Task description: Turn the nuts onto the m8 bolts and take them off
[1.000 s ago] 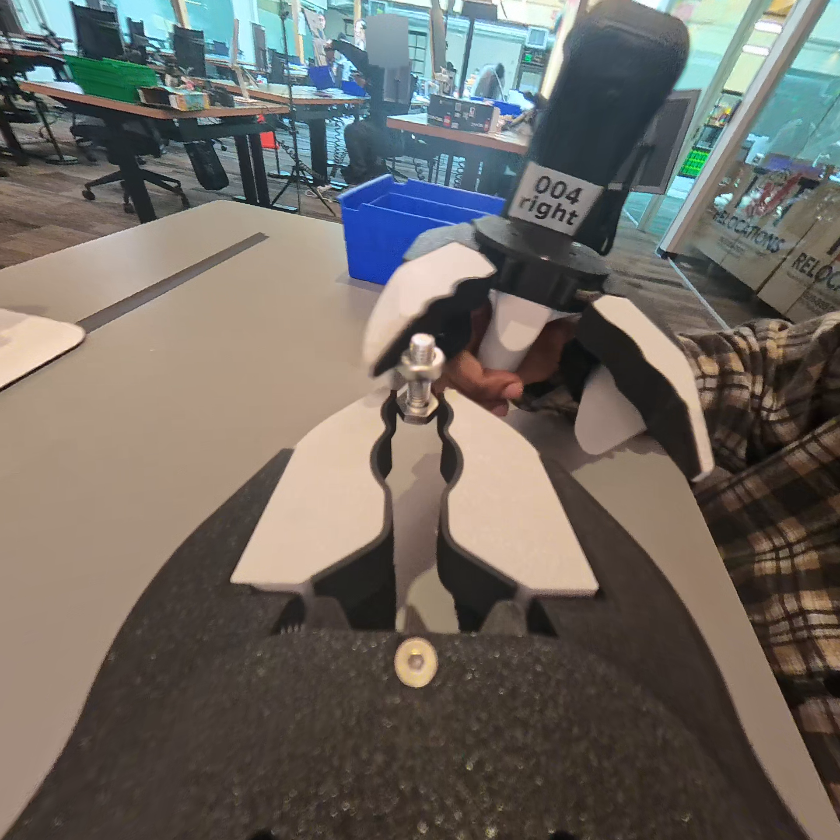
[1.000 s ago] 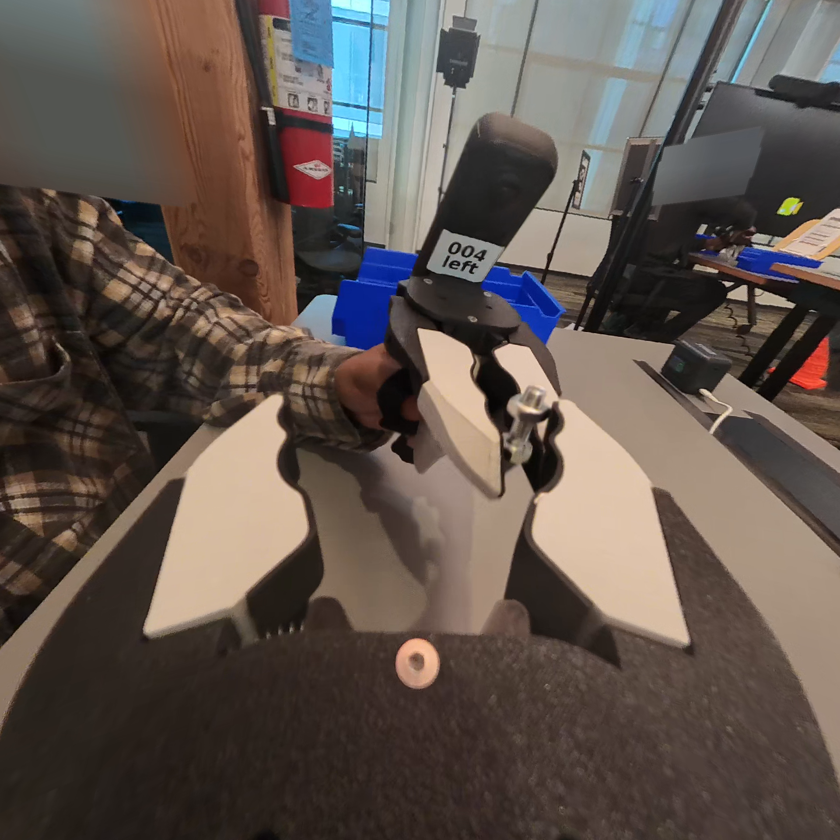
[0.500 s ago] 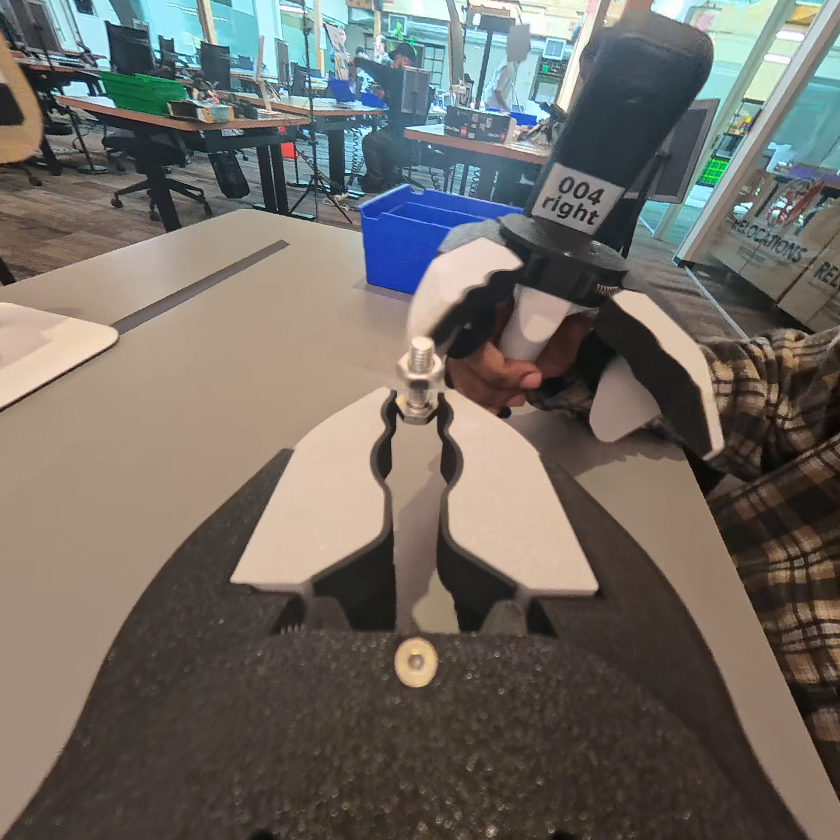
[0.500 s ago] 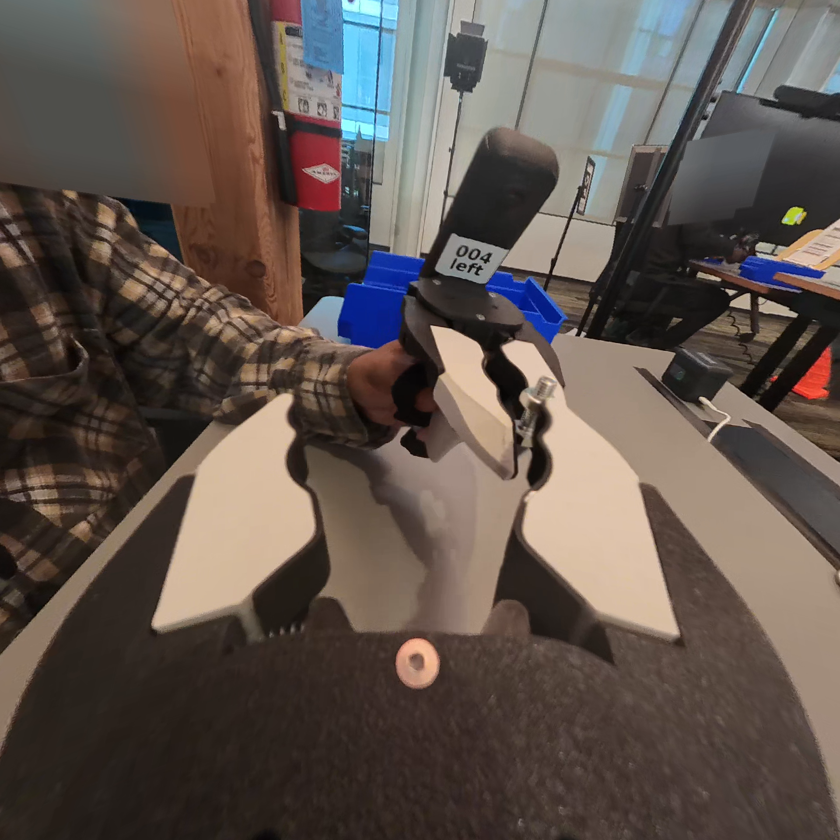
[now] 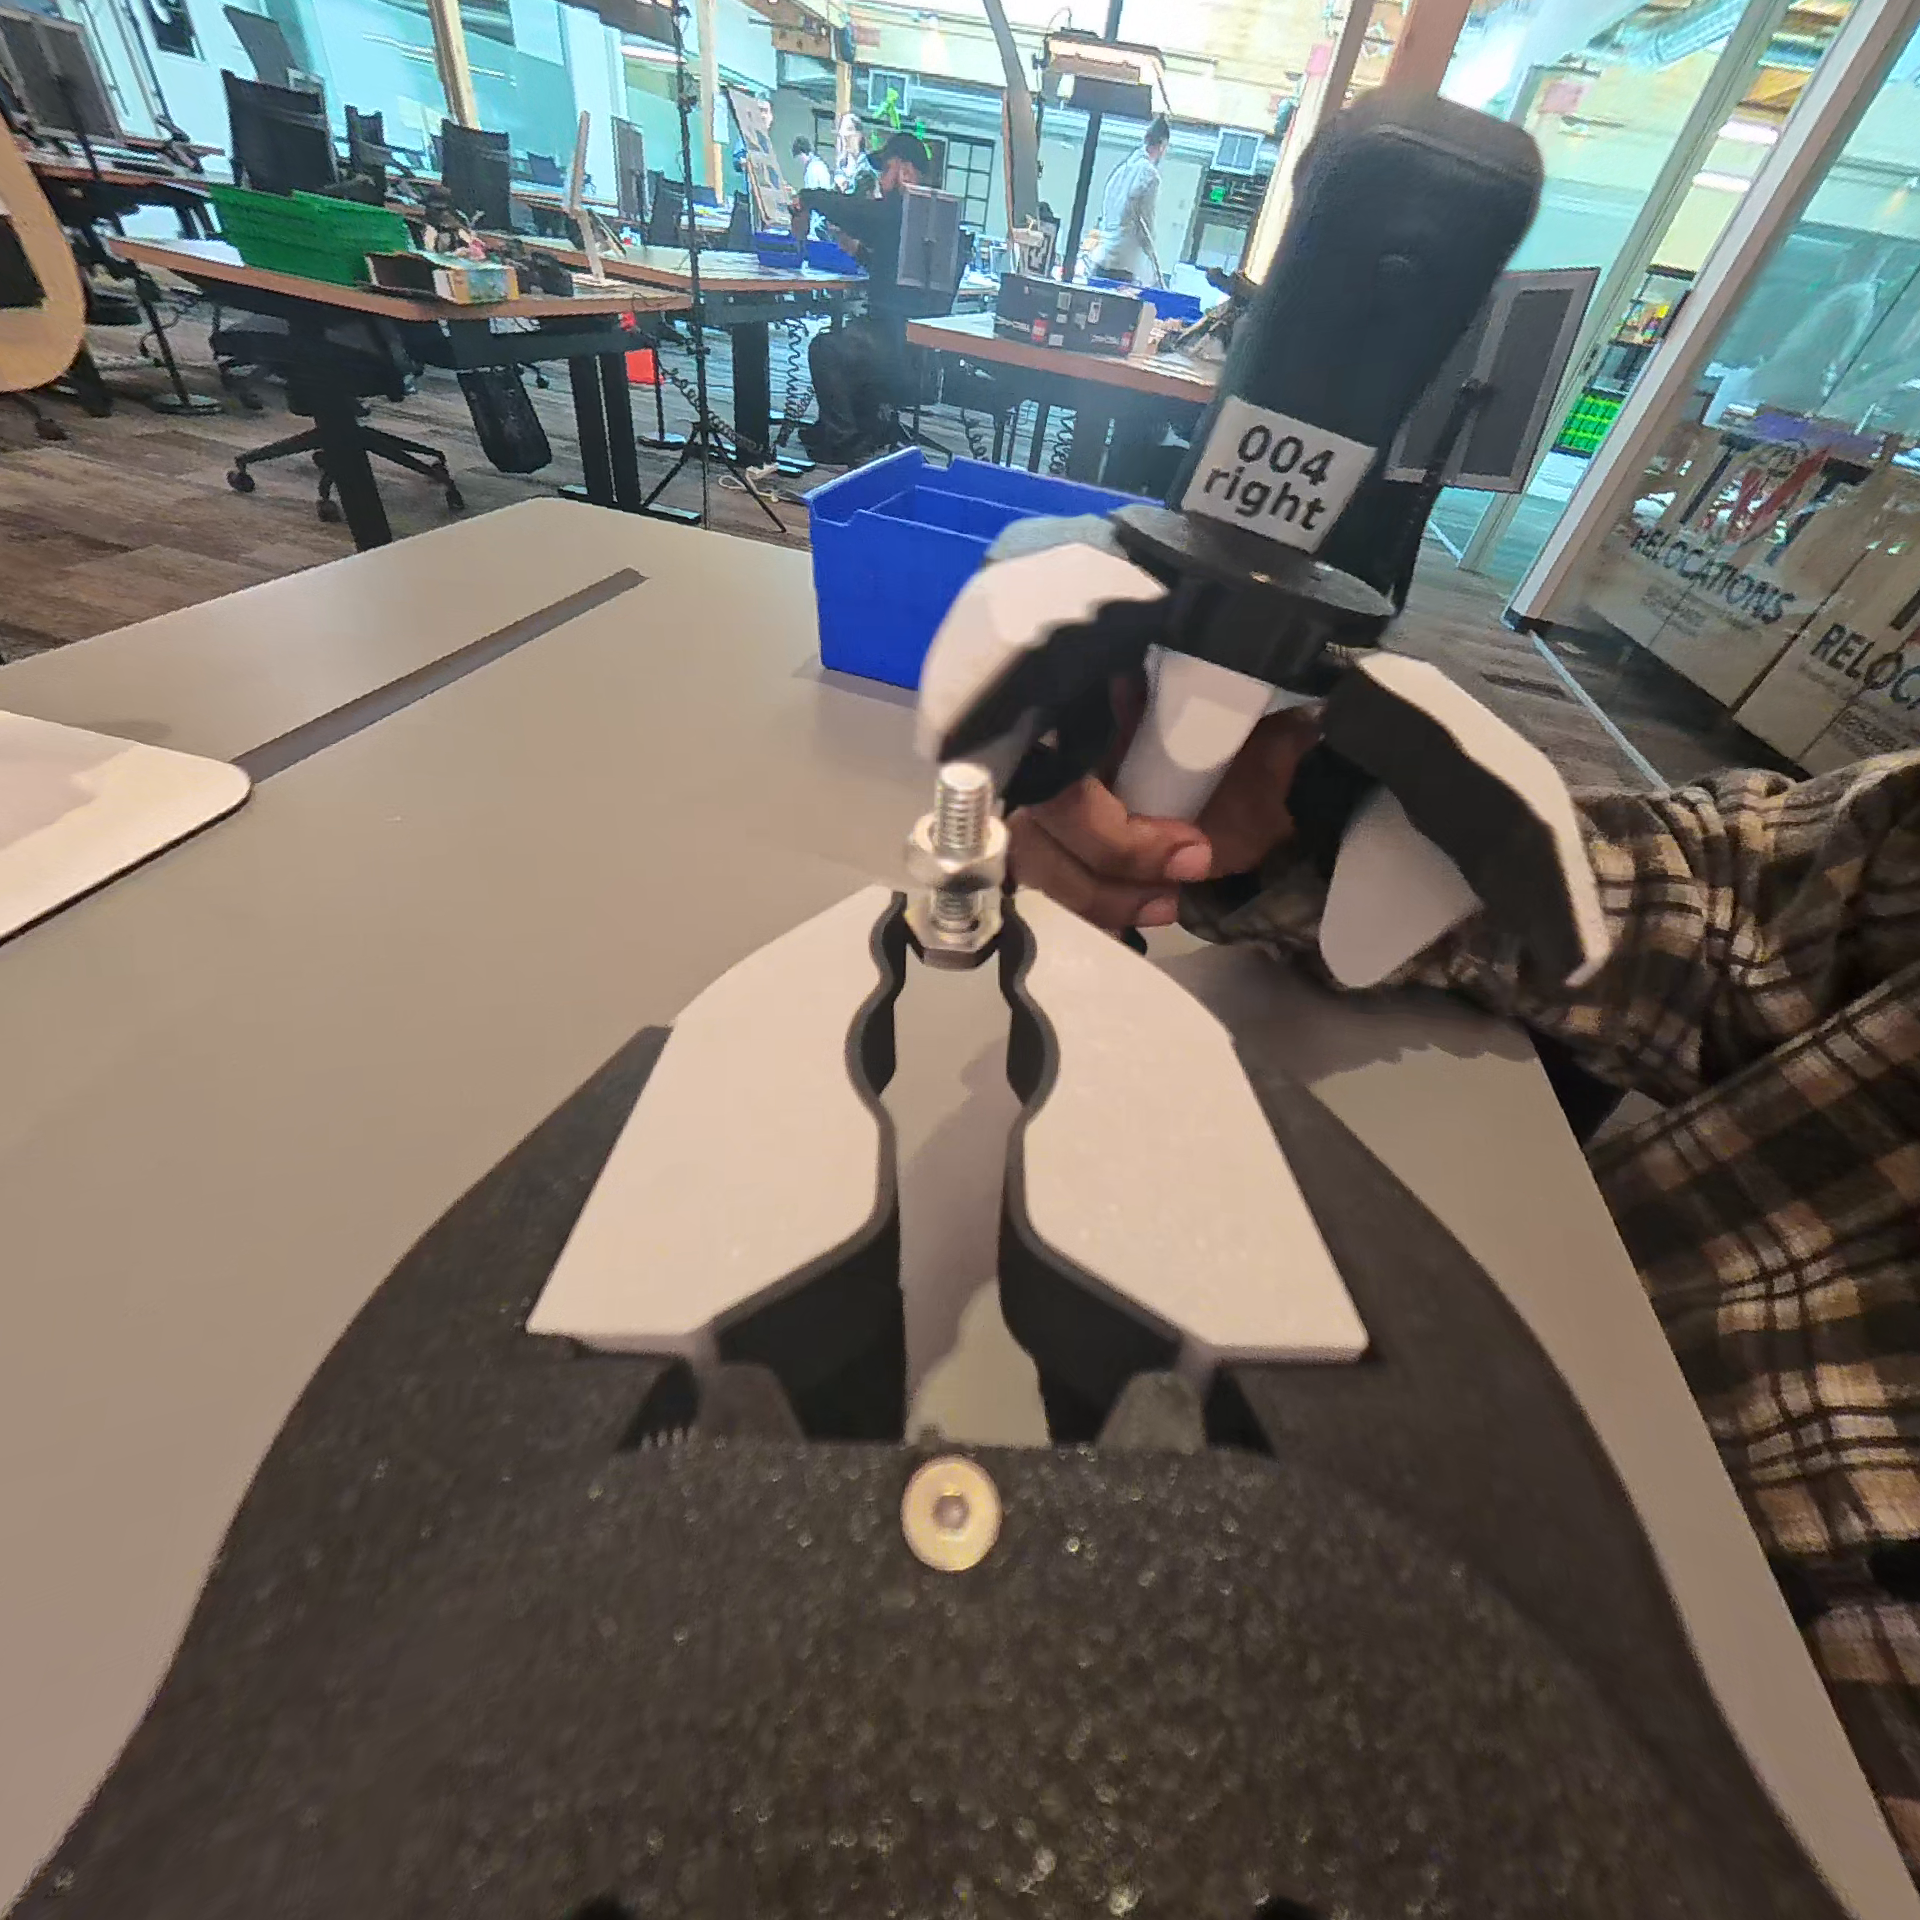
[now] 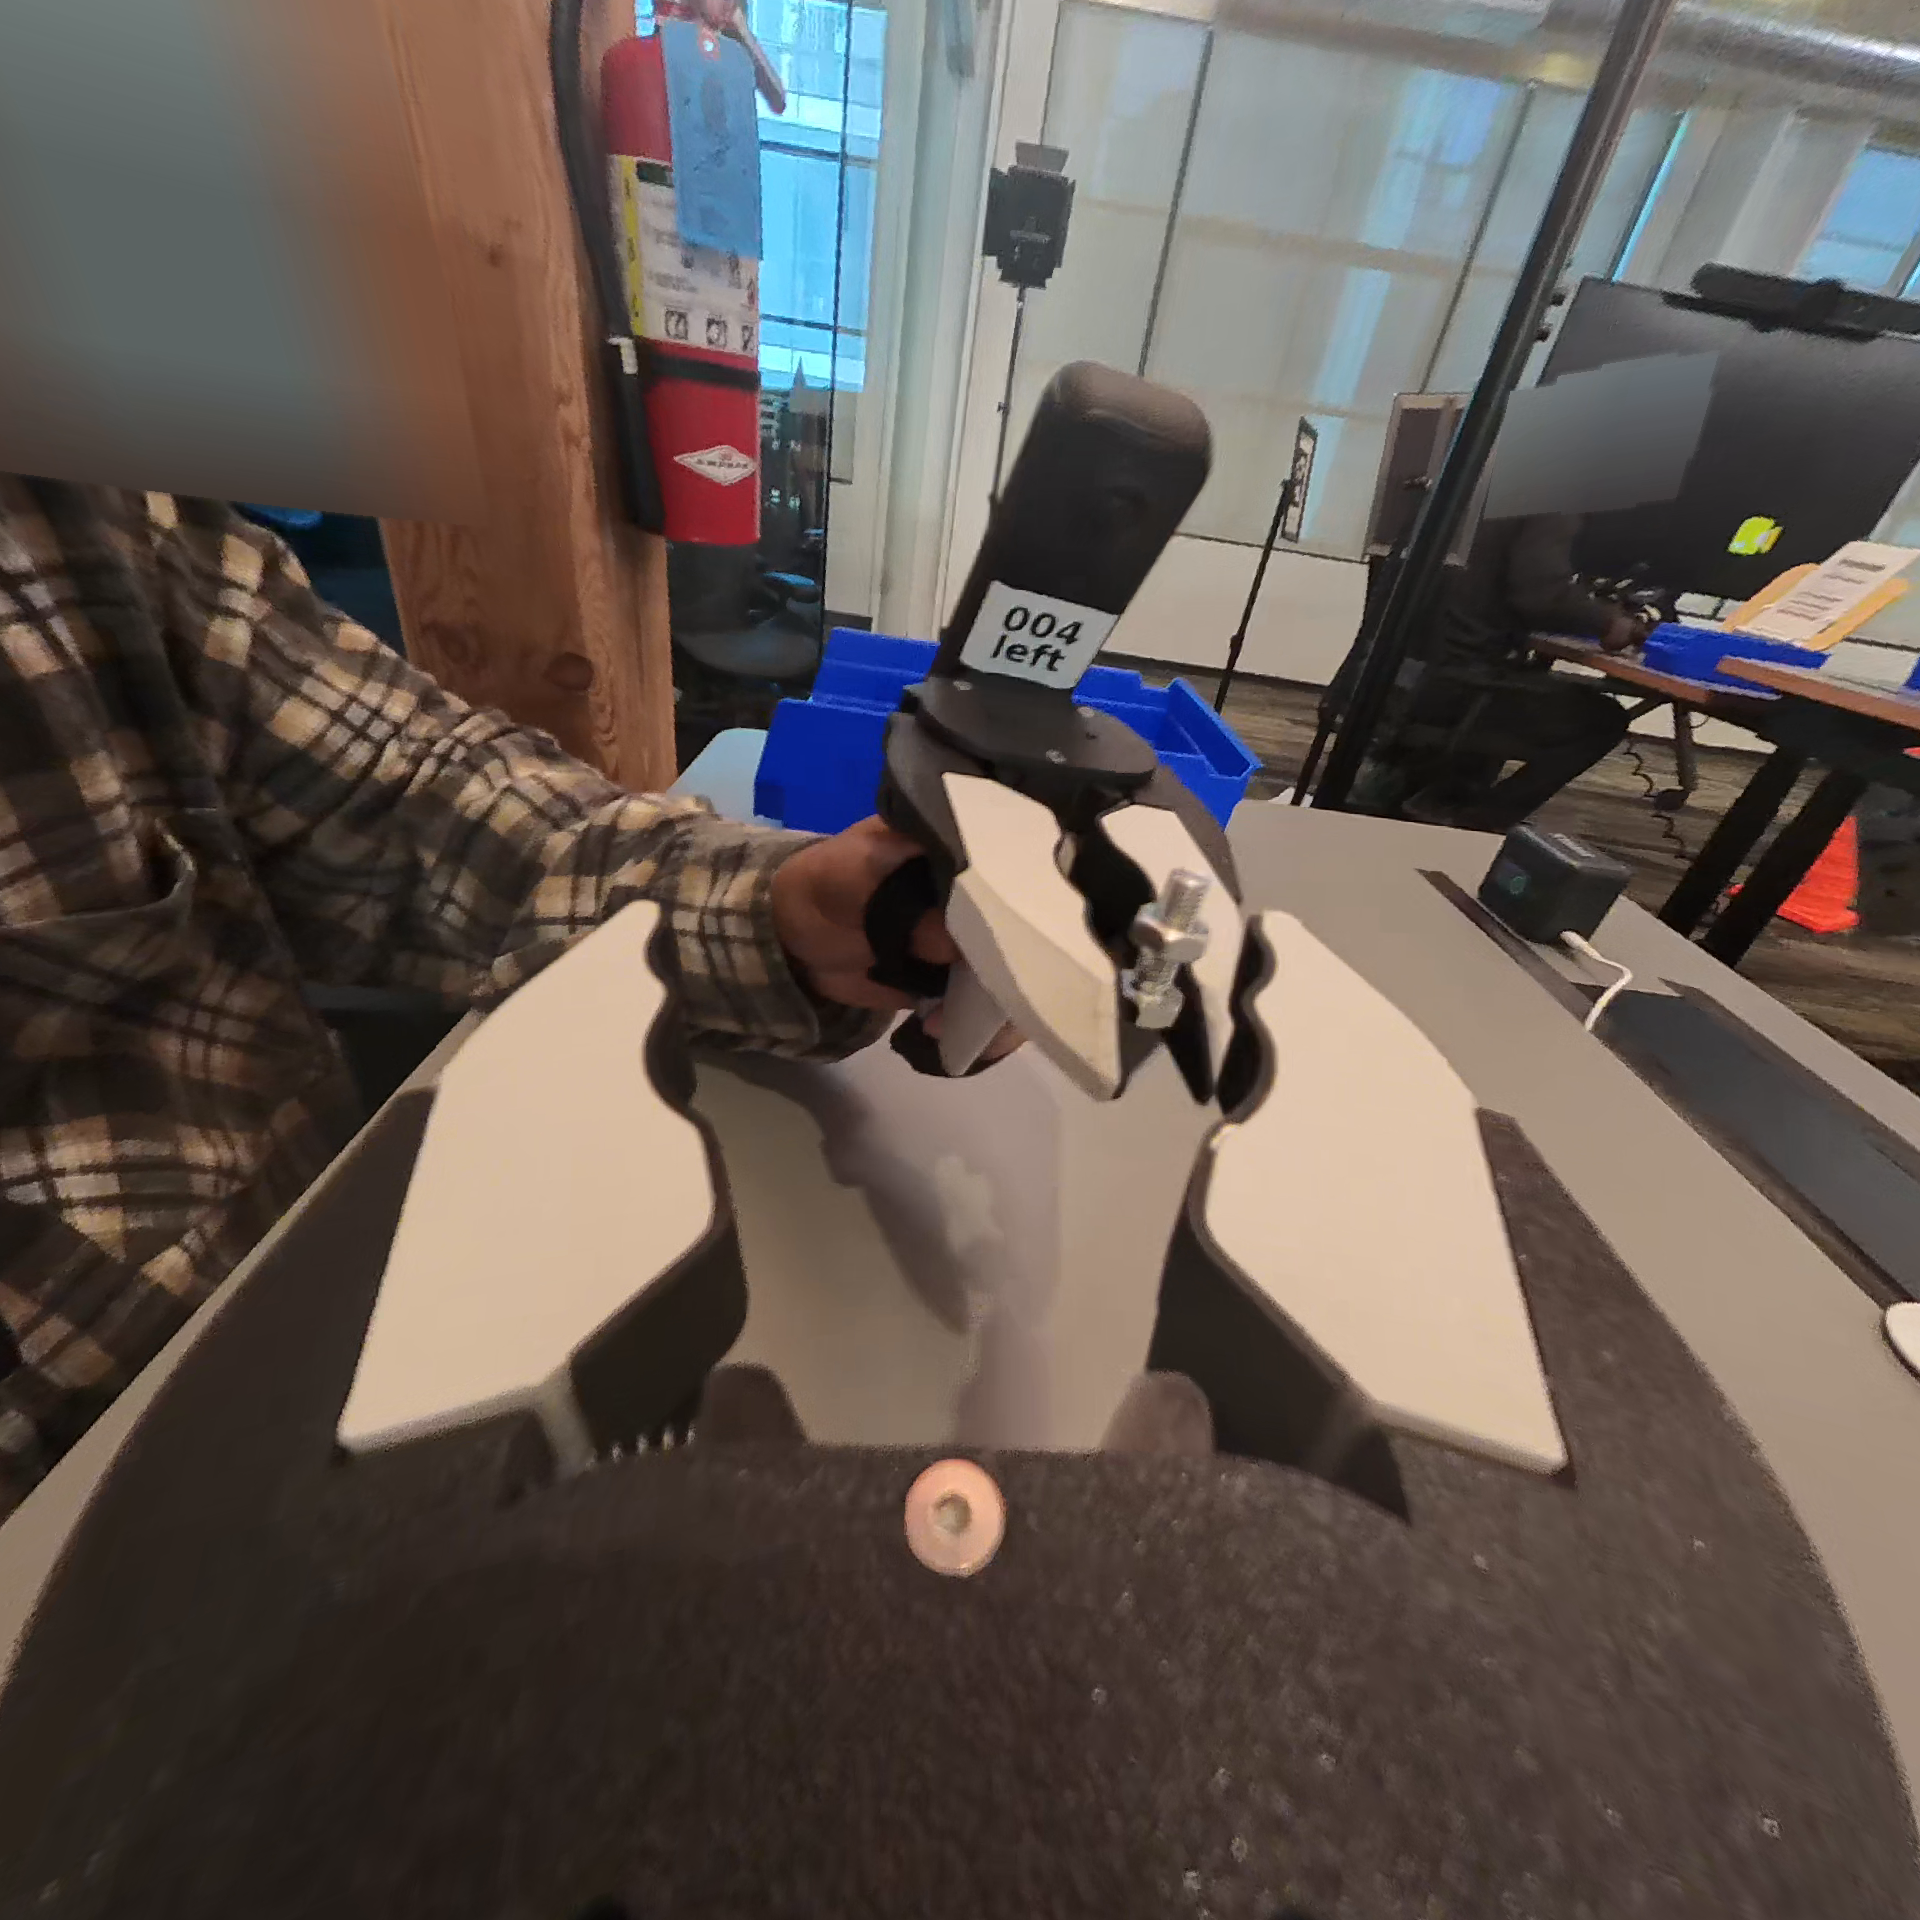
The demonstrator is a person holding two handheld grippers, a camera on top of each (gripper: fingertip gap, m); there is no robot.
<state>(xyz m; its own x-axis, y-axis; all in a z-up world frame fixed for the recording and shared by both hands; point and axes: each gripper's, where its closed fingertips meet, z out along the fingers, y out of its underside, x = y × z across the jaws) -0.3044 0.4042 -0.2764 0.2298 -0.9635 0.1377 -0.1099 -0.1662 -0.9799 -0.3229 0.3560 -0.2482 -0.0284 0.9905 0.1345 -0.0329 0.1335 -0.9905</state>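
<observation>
A silver M8 bolt [image 5: 958,800] stands upright, thread end up, with its head clamped at the tips of my left gripper [image 5: 951,935], which is shut on it. A silver nut [image 5: 954,847] sits on the thread a little above the head. My right gripper [image 6: 956,935] is open and empty. Its right finger [image 6: 1351,1143] is close beside the bolt [image 6: 1169,951] and the nut [image 6: 1172,933], with a small gap. In the left wrist view one of its white fingers [image 5: 1029,644] hangs just behind and above the bolt's top.
The grey table [image 5: 416,935] carries a blue bin [image 5: 904,582] at its far edge, a white pad [image 5: 94,810] at the left and a dark groove [image 5: 436,675]. A small black box with a white cable [image 6: 1548,883] sits at the right. A plaid sleeve [image 5: 1766,1039] lies along the right edge.
The left gripper keeps the bolt clamped and the nut sits at the same height. The open right gripper has drifted slightly away from the bolt's top. Both views have shifted a little.
</observation>
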